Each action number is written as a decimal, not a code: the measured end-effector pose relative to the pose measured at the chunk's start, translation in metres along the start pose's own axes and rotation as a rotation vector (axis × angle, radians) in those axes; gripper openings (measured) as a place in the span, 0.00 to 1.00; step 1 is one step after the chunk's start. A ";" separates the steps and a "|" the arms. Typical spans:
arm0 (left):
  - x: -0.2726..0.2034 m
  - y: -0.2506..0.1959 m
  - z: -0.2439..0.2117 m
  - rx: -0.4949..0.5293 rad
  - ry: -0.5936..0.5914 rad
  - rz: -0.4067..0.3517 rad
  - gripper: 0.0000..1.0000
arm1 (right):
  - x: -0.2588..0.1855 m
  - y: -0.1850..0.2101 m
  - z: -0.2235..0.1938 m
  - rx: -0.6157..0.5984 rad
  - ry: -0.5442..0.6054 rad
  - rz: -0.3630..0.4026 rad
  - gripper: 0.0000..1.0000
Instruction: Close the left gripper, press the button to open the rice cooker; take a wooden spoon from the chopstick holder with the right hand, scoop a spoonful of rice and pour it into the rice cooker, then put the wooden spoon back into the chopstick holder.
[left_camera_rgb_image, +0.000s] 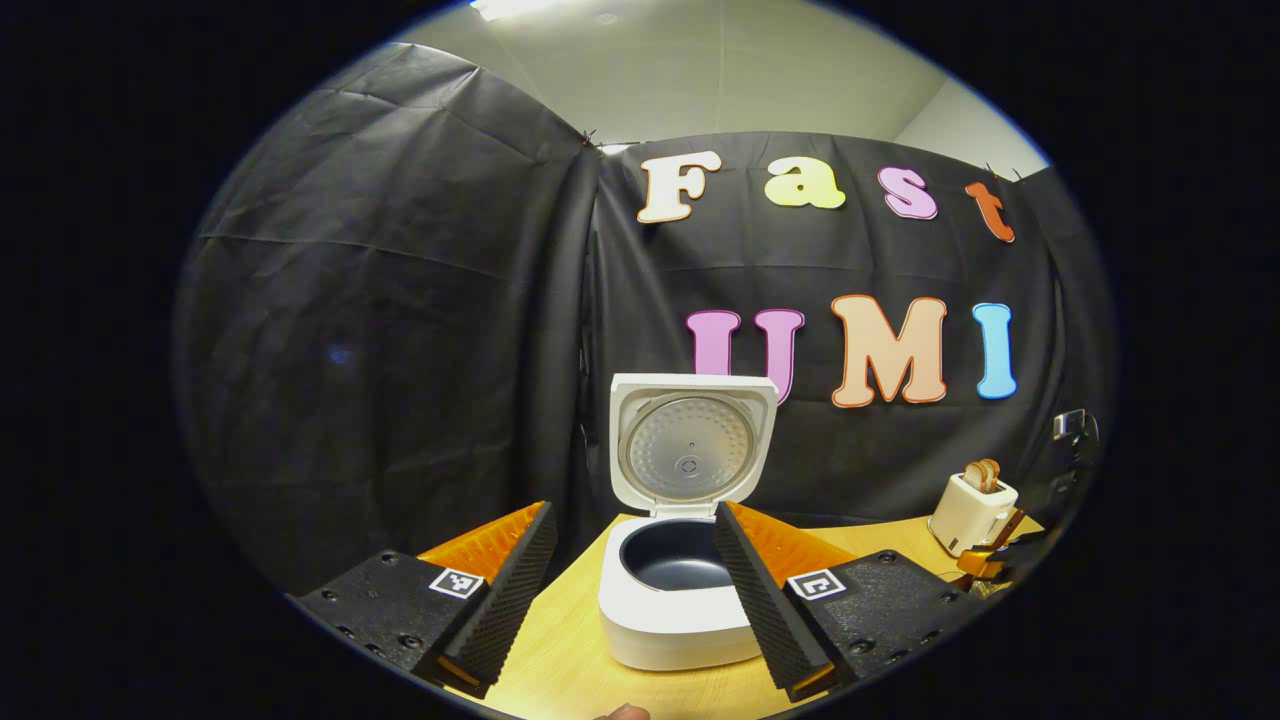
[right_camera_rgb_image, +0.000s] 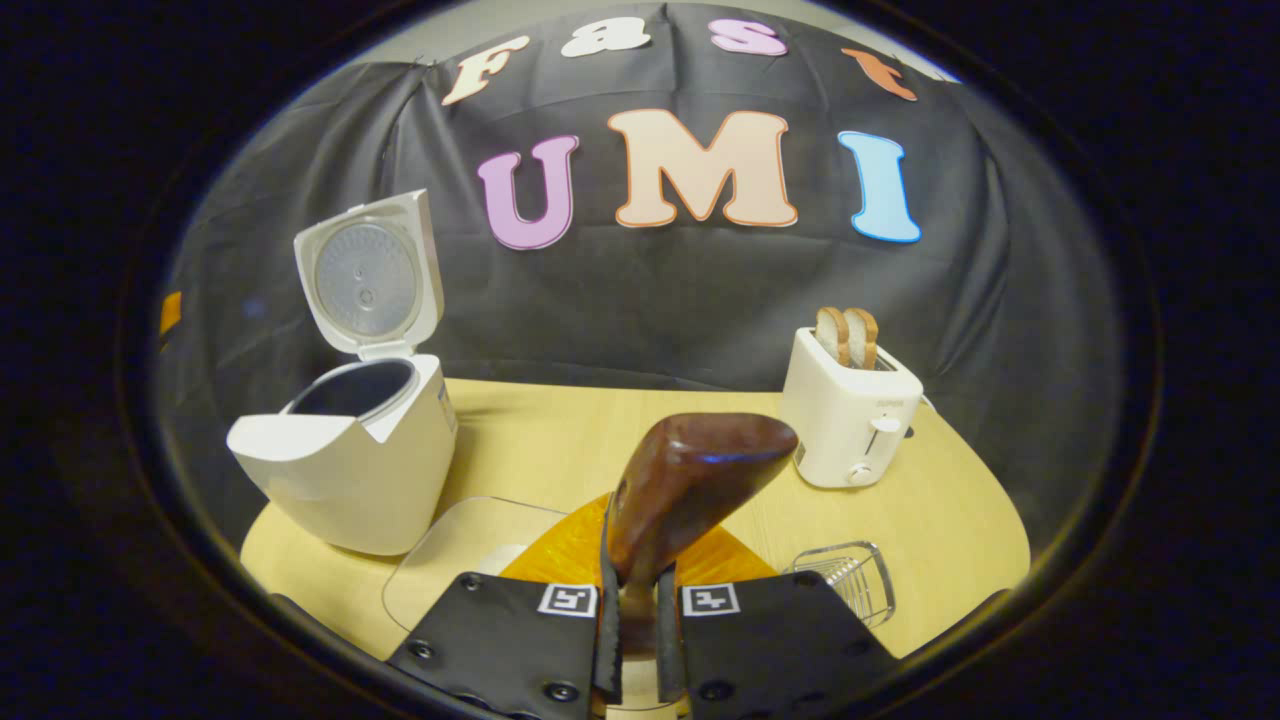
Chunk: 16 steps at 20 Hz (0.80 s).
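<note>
One dark, glossy wooden spoon (right_camera_rgb_image: 690, 480) clamped in right hand-held gripper (right_camera_rgb_image: 636, 610); left hand-held gripper (left_camera_rgb_image: 635, 590) wide.

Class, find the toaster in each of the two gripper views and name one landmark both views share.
Left gripper view: the toaster stands far right on the table, near the picture's edge, right of the rice cooker.
Right gripper view: the toaster stands right of centre, beyond the wooden spoon held in the right gripper.
Shared landmark: the open rice cooker, left of the toaster in both.
</note>
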<state>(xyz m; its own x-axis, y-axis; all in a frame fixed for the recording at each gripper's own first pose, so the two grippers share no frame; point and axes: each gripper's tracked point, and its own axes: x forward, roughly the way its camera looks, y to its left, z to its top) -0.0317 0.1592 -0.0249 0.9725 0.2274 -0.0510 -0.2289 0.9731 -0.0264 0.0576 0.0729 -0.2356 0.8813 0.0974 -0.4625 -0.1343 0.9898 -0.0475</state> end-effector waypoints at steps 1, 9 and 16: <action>0.001 0.003 0.000 0.000 0.001 0.001 0.94 | 0.002 0.001 -0.002 -0.019 0.002 -0.015 0.17; 0.009 0.015 -0.003 0.008 0.004 -0.020 0.96 | 0.011 0.029 -0.026 -0.117 0.024 -0.056 0.17; 0.014 0.029 -0.005 -0.001 0.007 -0.033 0.94 | 0.012 0.073 -0.038 -0.076 0.042 -0.012 0.17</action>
<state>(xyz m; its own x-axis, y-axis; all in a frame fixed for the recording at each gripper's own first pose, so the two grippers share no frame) -0.0249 0.1899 -0.0310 0.9791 0.1953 -0.0569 -0.1972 0.9799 -0.0291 0.0406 0.1428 -0.2783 0.8635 0.0794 -0.4981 -0.1591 0.9800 -0.1195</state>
